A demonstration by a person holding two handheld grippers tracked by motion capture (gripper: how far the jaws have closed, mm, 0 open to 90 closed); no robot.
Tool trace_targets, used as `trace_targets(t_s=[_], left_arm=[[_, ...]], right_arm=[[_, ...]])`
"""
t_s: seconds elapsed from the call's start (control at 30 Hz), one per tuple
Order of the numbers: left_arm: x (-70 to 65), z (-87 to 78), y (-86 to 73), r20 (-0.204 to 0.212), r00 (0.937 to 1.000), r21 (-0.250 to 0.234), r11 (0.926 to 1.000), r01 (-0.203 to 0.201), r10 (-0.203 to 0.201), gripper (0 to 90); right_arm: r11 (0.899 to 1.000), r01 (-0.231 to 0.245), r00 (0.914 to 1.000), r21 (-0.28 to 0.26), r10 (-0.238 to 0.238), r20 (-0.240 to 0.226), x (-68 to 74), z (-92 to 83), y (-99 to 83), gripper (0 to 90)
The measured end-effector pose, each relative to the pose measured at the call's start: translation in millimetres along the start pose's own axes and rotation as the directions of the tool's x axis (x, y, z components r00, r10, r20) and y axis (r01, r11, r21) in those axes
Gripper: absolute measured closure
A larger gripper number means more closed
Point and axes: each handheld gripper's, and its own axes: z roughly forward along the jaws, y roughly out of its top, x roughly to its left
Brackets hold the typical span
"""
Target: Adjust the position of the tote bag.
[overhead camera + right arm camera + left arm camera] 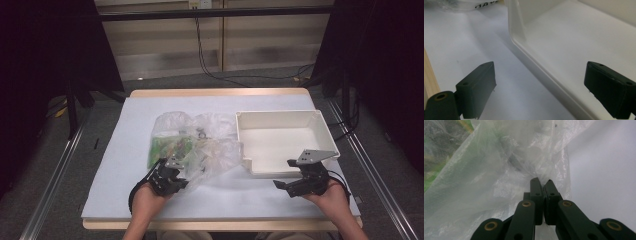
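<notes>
A crumpled clear plastic bag [200,147] lies on the middle of the white table cover, with green-printed packets [164,147] and small dark items inside it. My left gripper [181,175] sits at the bag's near left corner. In the left gripper view its jaws are pressed together, and a fold of the bag [499,177] is pinched at the tips of my left gripper [543,182]. My right gripper [286,174] rests near the front edge, open, by the near left corner of the white tray [280,116]. My right gripper [540,68] has its jaws astride the tray's rim [549,77], and nothing is held.
The white tray holds nothing and stands at the right of the table. The white cover [125,150] has bare room left of the bag and along the front. A wooden table edge [215,92] runs along the back. Dark stands and cables surround the table.
</notes>
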Motion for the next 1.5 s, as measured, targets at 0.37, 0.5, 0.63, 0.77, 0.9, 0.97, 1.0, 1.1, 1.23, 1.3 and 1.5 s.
trace_targets(t_s=[0.37,0.5,0.63,0.77,0.9,0.97,1.0,1.1,1.23,1.3,1.5], left_arm=[[20.7,-22.2,-25.1,-0.056,0.9983,-0.001,0.9998,0.017,-0.017,87.8],[30.0,-28.3,-34.1,-0.077,0.9958,-0.007,0.9988,0.049,-0.049,87.5],[46.5,-37.6,-45.1,-0.096,0.9908,-0.019,0.9954,0.094,-0.095,87.7],[63.3,-43.6,-50.1,-0.129,0.9848,-0.02,0.9932,0.115,-0.116,87.7],[77.1,-45.5,-53.6,-0.134,0.9792,-0.043,0.988,0.148,-0.153,87.9],[83.3,-44.6,-55.1,-0.125,0.9796,-0.037,0.9875,0.153,-0.157,87.9],[86.1,-43.5,-55.9,-0.121,0.9786,-0.043,0.9859,0.162,-0.166,87.9],[94.3,-43.0,-55.9,-0.125,0.9757,-0.061,0.983,0.173,-0.18,87.9],[101.9,-42.9,-51.7,-0.184,0.9694,-0.063,0.9862,0.153,-0.162,87.7],[104.2,-43.7,-51.9,-0.202,0.9606,-0.089,0.9804,0.176,-0.19,87.0],[100.4,-51.7,-59.4,-0.2,0.9531,-0.137,0.9697,0.202,-0.227,69.8]], right_arm=[[1.0,0.008,0.9999,-0.004,-0.008,-0.011,-0.4,6.4,7.6,10.0],[1.0,0.014,0.9998,-0.005,-0.014,-0.013,0.0,8.1,9.8,10.0],[1.0,0.016,0.9996,-0.008,-0.016,-0.024,0.2,11.3,13.8,9.9],[1.0,0.021,0.9995,-0.004,-0.021,-0.022,1.4,12.0,12.3,10.0],[1.0,0.007,0.9999,0.001,-0.007,-0.007,-1.3,9.6,8.3,10.0],[1.0,-0.004,1.0,0.001,0.004,0.003,-3.6,7.3,6.6,10.0],[1.0,-0.005,1.0,-0.003,0.005,0.004,-5.0,6.2,6.2,10.0],[1.0,-0.022,0.9997,-0.015,0.022,0.01,-7.4,4.5,7.0,10.0],[0.999,-0.036,0.9994,-0.021,0.036,0.002,-7.8,8.2,8.4,10.0],[0.999,-0.038,0.9993,-0.022,0.038,-0.007,-5.9,12.5,10.4,10.1],[0.999,-0.003,0.9993,-0.034,0.001,-0.038,8.4,18.6,25.0,11.1]])
